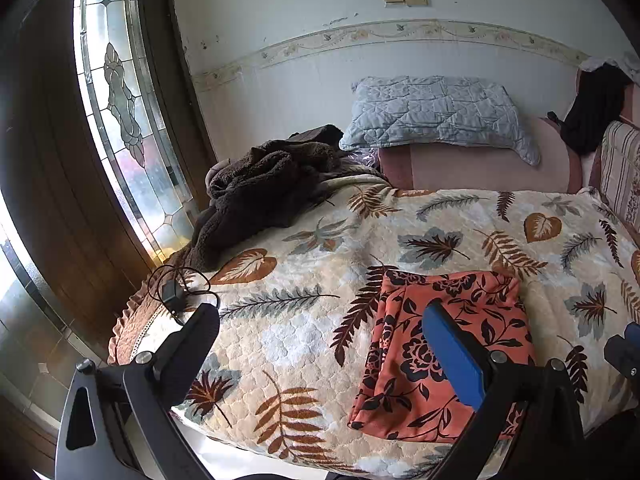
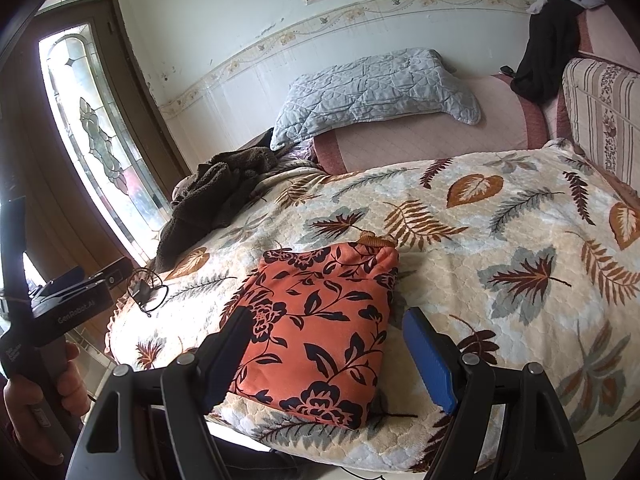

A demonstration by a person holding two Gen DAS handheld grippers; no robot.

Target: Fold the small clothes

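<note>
Hovering above the folded floral garment (image 2: 316, 332) on the bed (image 2: 500, 248), right tongs (image 2: 328, 332) and left tongs (image 1: 320, 320) both stood released, empty.

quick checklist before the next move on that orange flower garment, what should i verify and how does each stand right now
1. Orange floral garment folded into a compact rectangle on the leaf-print blanket: ok.
2. Left gripper open and holding nothing: ok.
3. Right gripper open, fingers either side of the garment's near end, not clamped: ok.
4. Garment fully supported: not ok, its near edge sits close to the bed's front edge.
5. Blanket around the garment free of clutter: ok; the black charger and cable and the brown fleece lie well off to the left.
6. Layers underneath lying smooth: cannot tell, hidden.
</note>
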